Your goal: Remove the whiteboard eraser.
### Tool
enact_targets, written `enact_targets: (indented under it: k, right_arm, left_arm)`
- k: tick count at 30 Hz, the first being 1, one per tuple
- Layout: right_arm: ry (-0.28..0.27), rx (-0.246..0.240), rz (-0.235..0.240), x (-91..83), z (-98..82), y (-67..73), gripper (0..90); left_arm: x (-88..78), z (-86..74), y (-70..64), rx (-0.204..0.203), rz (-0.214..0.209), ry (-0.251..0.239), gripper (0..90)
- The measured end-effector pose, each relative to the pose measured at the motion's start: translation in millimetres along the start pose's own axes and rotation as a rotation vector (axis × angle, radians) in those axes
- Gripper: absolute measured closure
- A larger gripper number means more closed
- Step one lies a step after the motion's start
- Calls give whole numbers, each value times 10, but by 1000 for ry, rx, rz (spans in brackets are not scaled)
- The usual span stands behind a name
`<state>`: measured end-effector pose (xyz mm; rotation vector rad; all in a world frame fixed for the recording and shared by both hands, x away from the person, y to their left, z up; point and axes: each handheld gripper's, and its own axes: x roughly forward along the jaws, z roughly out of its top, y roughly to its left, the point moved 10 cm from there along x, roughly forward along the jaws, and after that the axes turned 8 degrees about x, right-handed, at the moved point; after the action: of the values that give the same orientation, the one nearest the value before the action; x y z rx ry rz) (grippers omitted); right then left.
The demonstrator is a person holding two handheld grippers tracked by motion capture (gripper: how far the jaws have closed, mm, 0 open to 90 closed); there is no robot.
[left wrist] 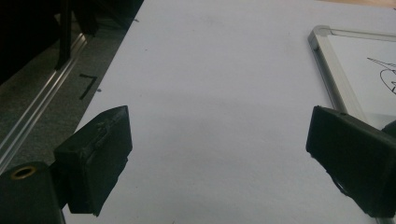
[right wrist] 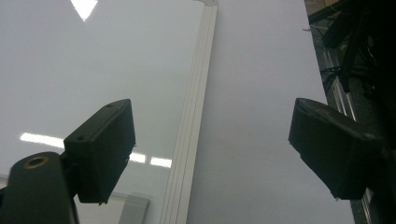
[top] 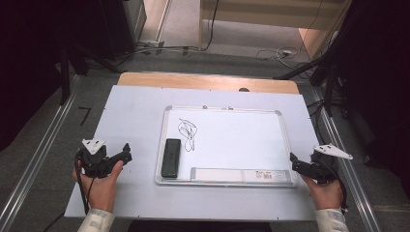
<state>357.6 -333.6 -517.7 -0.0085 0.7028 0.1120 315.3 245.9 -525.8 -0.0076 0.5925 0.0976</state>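
Note:
A whiteboard with a silver frame lies flat on the white table sheet, with a black scribble drawn near its left side. A black eraser rests on the board just below and left of the scribble. My left gripper hovers left of the board, open with nothing between its jaws; in the left gripper view the board's frame runs by the right jaw. My right gripper sits at the board's right edge, open and empty, with the frame passing between its jaws.
A white strip with a label lies along the board's bottom edge. The white sheet covers a wooden table. Metal rails run down both sides, with cables and dark stands on the floor beyond.

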Motion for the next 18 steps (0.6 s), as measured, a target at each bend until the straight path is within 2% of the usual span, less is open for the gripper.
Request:
enact_targets:
  k: [10, 18]
  right_arm:
    - [-1, -2, 1, 1, 4, 1, 132]
    - [-3, -1, 2, -1, 10, 7, 132]
  left_arm:
    - [-6, 0, -49, -5, -9, 6, 74]
    - [2, 9, -188, 5, -32, 8, 74]
